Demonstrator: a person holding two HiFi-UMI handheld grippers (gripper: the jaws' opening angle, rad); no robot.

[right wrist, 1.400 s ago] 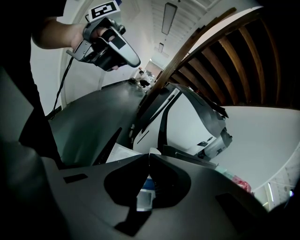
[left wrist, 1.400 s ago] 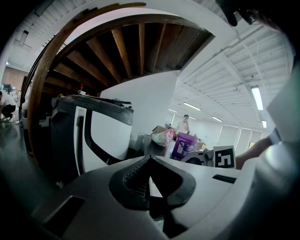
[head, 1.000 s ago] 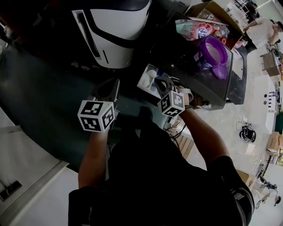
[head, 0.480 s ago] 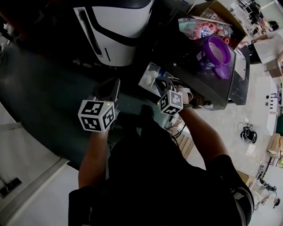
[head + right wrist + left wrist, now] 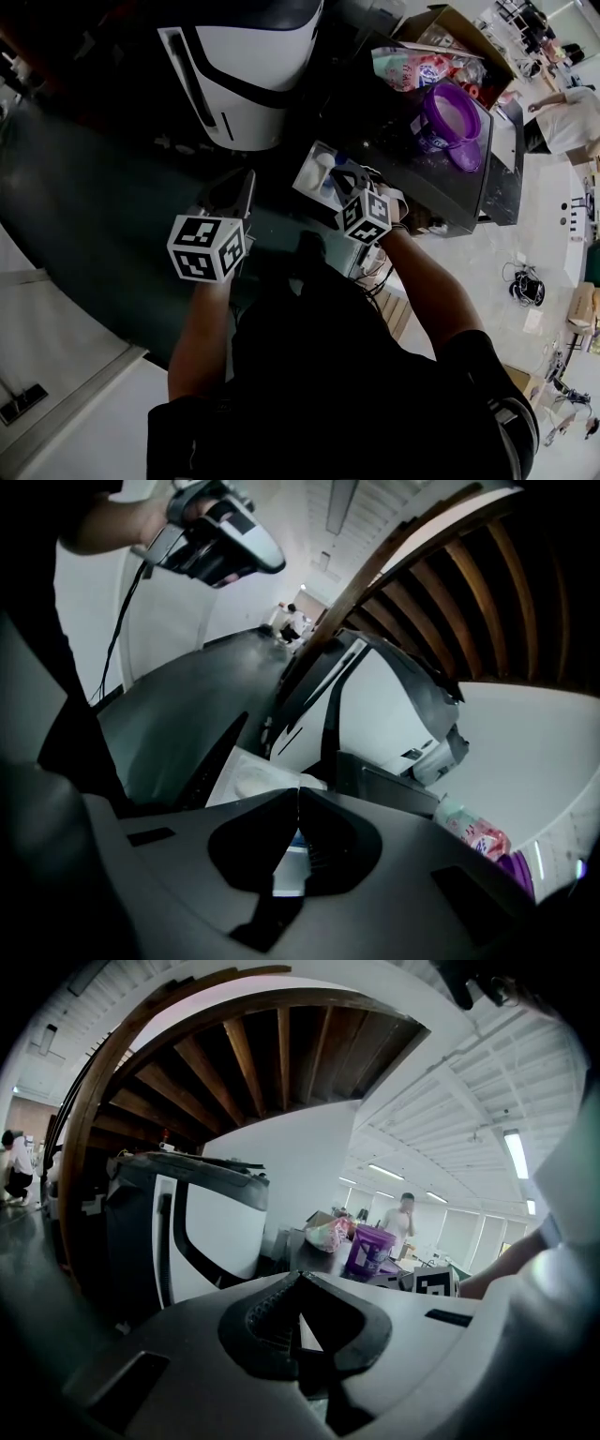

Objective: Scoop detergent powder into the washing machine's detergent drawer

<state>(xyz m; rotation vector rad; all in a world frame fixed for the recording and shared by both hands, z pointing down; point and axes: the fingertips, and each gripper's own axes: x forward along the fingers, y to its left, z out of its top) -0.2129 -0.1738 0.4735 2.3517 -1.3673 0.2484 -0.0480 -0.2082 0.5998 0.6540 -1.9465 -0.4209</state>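
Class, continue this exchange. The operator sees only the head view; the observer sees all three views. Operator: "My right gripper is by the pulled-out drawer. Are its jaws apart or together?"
Observer: Together. In the right gripper view the right gripper has its tips meeting, and I see nothing clamped between them.
Operator: And the left one?
Observer: The left gripper is closed too, with nothing between its jaws.
Operator: What lies ahead of the right jaws?
Observer: The detergent drawer, just beyond the tips, with a white heap in it.
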